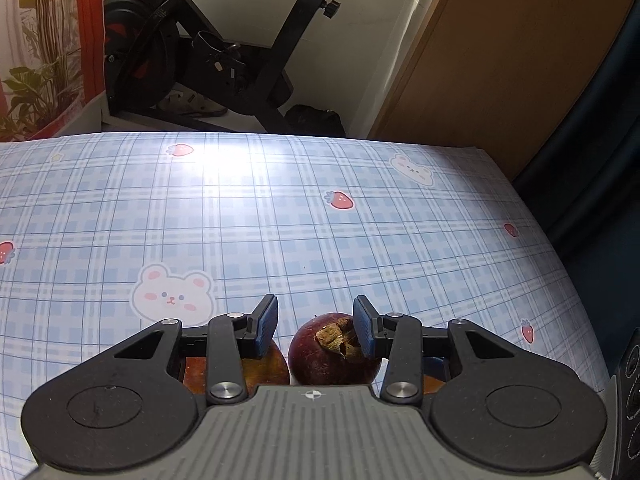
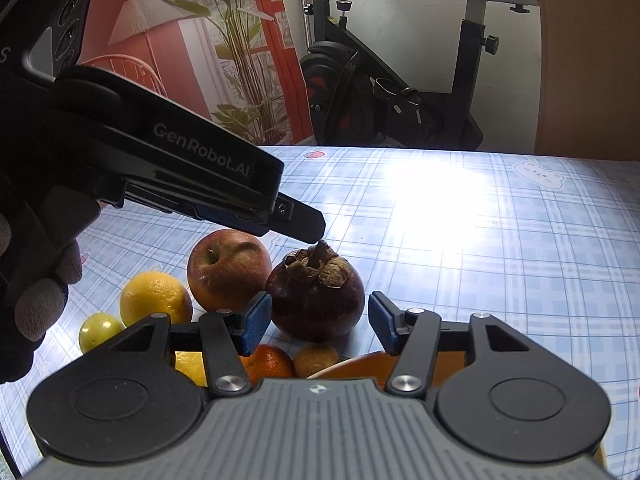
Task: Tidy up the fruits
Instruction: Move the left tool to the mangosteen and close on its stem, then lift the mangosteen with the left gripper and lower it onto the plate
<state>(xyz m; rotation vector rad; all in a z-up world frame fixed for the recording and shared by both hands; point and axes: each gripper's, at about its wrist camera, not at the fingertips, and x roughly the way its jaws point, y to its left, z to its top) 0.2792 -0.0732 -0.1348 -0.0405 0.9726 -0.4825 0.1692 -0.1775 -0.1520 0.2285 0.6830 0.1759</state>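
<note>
The left gripper (image 1: 316, 326) hangs wide open, empty, above the dark purple round mangosteen (image 1: 334, 354), its tip at the dried calyx. The right gripper (image 2: 320, 322), also agape and empty, has that fruit at twelve o'clock. Best lower straight, centre the pads, avoid the red apple (image 2: 228, 270) at ten o'clock.

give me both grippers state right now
left gripper: open, poised over the mangosteen, holding nothing.
right gripper: open, holding nothing.

Apple (image 2: 228, 276) tight against mangosteen (image 2: 316, 300)
</note>
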